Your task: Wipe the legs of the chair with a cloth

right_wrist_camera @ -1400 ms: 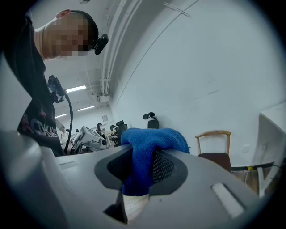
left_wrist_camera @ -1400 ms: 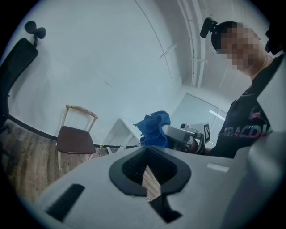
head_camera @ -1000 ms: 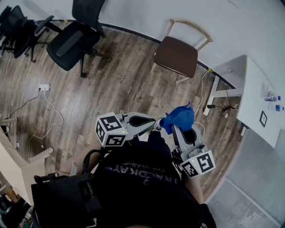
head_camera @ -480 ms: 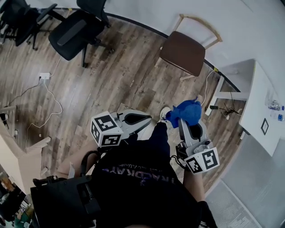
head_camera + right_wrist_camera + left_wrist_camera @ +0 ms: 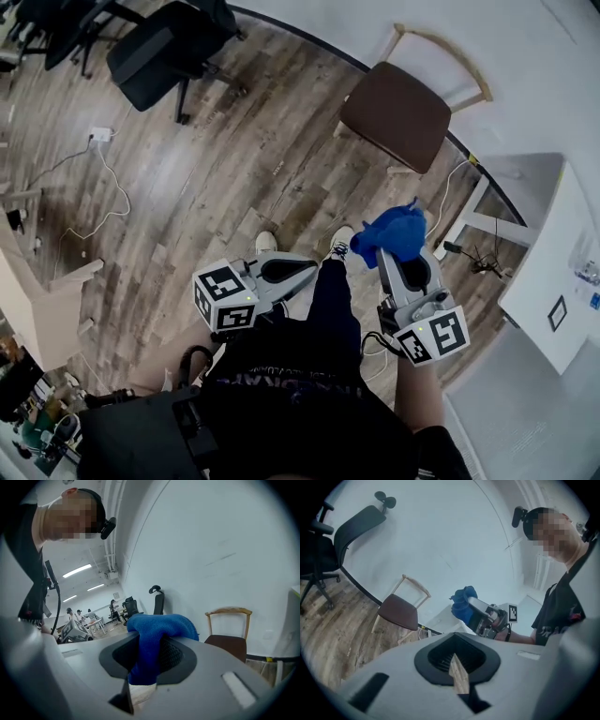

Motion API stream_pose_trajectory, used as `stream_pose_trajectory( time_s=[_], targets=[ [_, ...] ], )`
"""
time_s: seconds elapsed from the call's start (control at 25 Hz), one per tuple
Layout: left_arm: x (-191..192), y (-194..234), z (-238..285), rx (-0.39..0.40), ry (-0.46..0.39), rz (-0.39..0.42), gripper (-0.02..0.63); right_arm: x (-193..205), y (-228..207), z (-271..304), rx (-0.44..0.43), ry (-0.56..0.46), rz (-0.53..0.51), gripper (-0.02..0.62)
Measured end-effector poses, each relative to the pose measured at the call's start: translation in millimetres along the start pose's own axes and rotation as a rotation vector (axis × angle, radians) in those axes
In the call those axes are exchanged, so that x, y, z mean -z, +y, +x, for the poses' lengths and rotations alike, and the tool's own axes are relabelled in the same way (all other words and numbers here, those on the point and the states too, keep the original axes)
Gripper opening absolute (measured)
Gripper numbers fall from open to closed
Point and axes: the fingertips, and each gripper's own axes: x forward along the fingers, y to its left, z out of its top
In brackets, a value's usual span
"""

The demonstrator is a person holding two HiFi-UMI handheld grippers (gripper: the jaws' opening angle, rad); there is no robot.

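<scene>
Your right gripper point(image 5: 392, 261) is clamped on the blue cloth point(image 5: 394, 232), which bunches up above the jaws; your left gripper point(image 5: 314, 270) is closed on nothing. The chair point(image 5: 394, 114) sits at twelve o'clock from the cloth, by the wall (well apart from you). Get low, lead with the loose fold, wrap one leg and stroke top to foot. From above, the seat hides most of each leg, and the right gripper view cuts them off

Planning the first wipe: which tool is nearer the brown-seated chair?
Right. The right tool, holding the blue cloth, points toward the chair; the left tool sits farther back-left.
</scene>
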Motion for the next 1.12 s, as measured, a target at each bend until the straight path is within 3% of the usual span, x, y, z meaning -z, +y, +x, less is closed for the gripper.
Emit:
stream_pose_trajectory(
  time_s=[0.28,0.52,0.84,1.12],
  targets=[
    [12,41,58,-0.123,-0.045,-0.052,0.008,28,-78,27,-0.101,0.087,-0.006,0.097],
    [26,81,91,-0.200,-0.044,0.043,0.008,63,-129,60,-0.141,0.116,-0.002,0.097],
    [61,165,135,-0.185,-0.062,0.070,0.008,142,-172,120,-0.180,0.159,-0.016,0.097],
    [95,224,150,-0.169,-0.074,0.192,0.008,196,-184,155,-0.192,0.158,-0.067,0.097]
  ],
)
